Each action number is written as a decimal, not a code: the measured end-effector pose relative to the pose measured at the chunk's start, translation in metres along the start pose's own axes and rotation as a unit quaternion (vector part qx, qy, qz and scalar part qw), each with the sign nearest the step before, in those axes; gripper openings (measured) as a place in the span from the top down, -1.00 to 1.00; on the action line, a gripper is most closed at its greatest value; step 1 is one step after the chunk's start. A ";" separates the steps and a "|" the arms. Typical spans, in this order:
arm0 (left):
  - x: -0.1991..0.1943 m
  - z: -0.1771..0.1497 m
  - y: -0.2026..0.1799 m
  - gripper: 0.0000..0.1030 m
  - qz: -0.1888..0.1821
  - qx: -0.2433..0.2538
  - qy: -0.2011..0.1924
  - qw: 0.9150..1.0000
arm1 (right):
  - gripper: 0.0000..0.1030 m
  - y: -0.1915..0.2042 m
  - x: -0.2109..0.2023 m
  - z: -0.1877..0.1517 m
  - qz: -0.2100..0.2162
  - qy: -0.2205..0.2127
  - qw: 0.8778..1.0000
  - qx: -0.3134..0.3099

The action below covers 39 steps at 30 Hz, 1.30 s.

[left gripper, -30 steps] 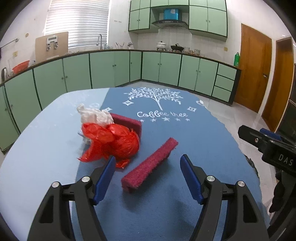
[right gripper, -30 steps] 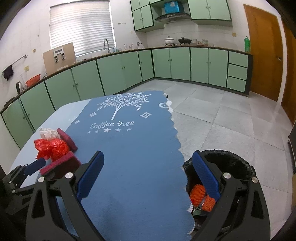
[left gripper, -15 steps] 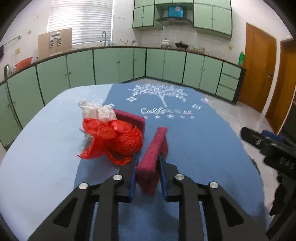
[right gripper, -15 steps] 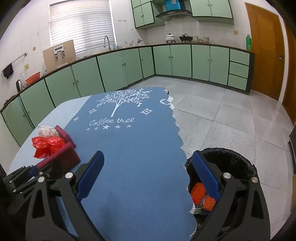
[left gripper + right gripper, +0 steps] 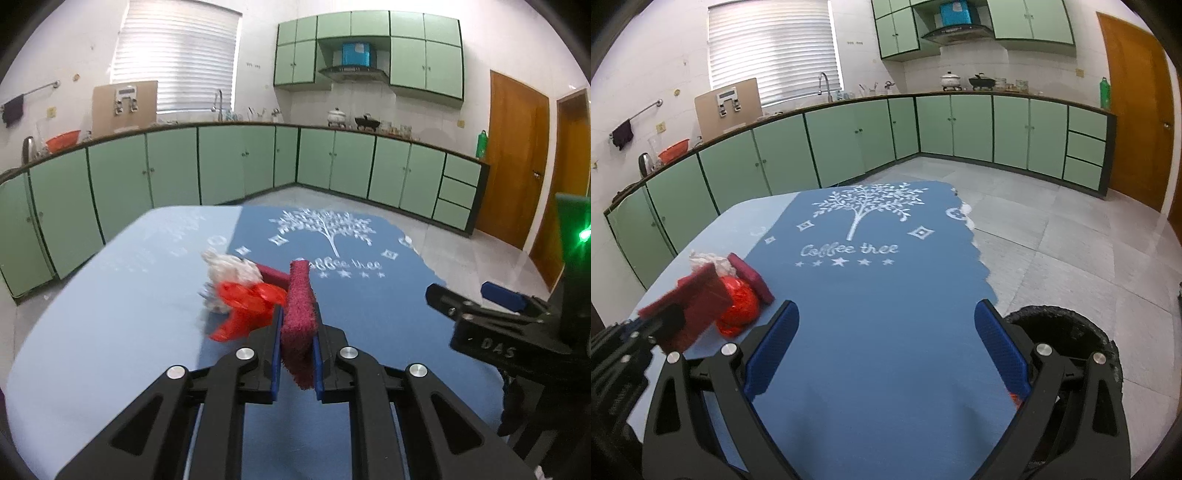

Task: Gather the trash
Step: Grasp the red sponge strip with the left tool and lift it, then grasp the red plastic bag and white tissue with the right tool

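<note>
Left wrist view: the left claw (image 5: pixel 297 345) fills the lower middle of the frame, its jaws having just been closing, and the blue pads now pinch a dark red scrubbing pad (image 5: pixel 300 321) that stands on edge between them, its far end rising toward the centre of the picture and clear of the table (image 5: pixel 110 332). Just left of the pad, on the blue cloth (image 5: pixel 369 314), lie a crumpled red plastic bag (image 5: pixel 247 306) and, touching it from behind, a white wad of plastic (image 5: pixel 231 271); a second dark red pad (image 5: pixel 271 275) lies flat behind them. The right claw (image 5: pixel 476 295) shows at the right edge of the frame, with a green light above it. In the right wrist view the right claw (image 5: pixel 884 343) spans the lower half of the frame, spread wide with nothing between its blue pads, over the blue cloth (image 5: pixel 879 295) printed with a white tree and the words "Coffee tree". At the left edge the left claw (image 5: pixel 635 332) holds the scrubbing pad (image 5: pixel 690 302) tilted above the table, just in front of the red bag (image 5: pixel 740 306). A black bin (image 5: pixel 1071 332) stands on the tiled floor at the lower right, beside the table edge, partly hidden by the claw.
</note>
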<state>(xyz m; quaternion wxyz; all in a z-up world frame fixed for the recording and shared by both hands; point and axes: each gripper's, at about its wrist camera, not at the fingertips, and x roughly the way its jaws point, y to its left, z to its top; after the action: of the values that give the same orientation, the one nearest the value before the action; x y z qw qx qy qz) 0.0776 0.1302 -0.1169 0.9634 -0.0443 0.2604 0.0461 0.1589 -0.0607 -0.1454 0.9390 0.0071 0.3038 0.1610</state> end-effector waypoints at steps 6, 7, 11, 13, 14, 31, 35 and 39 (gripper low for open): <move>-0.011 0.004 0.020 0.74 0.026 -0.015 -0.013 0.999 | -0.81 0.027 0.002 0.006 0.021 -0.007 1.000 -0.015; -0.012 0.004 0.024 0.74 0.031 -0.016 -0.014 0.999 | -0.81 0.031 0.002 0.007 0.023 -0.007 1.000 -0.017; -0.013 0.003 0.038 0.74 0.051 -0.021 -0.016 0.998 | -0.81 0.053 0.003 0.012 0.040 -0.012 0.999 -0.030; -0.013 0.002 0.047 0.74 0.063 -0.024 -0.016 0.998 | -0.81 0.062 0.004 0.015 0.046 -0.013 0.998 -0.037; -0.014 0.001 0.051 0.74 0.068 -0.026 -0.016 0.997 | -0.81 0.068 0.005 0.016 0.050 -0.013 0.998 -0.041; 0.014 0.002 0.101 0.74 0.117 -0.044 -0.015 0.992 | -0.38 0.144 0.040 0.034 0.096 -0.010 0.991 -0.089; 0.016 0.003 0.110 0.74 0.120 -0.051 -0.018 0.991 | -0.30 0.155 0.050 0.036 0.105 -0.004 0.990 -0.090; 0.018 0.002 0.121 0.74 0.129 -0.061 -0.016 0.990 | -0.18 0.165 0.061 0.032 0.110 0.009 0.989 -0.101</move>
<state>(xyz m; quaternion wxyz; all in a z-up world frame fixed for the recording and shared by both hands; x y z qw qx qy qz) 0.0806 0.2512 -0.1311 0.9490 -0.0681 0.2448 0.1868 0.1749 0.1177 -0.1354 0.9086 -0.0558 0.2921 0.2931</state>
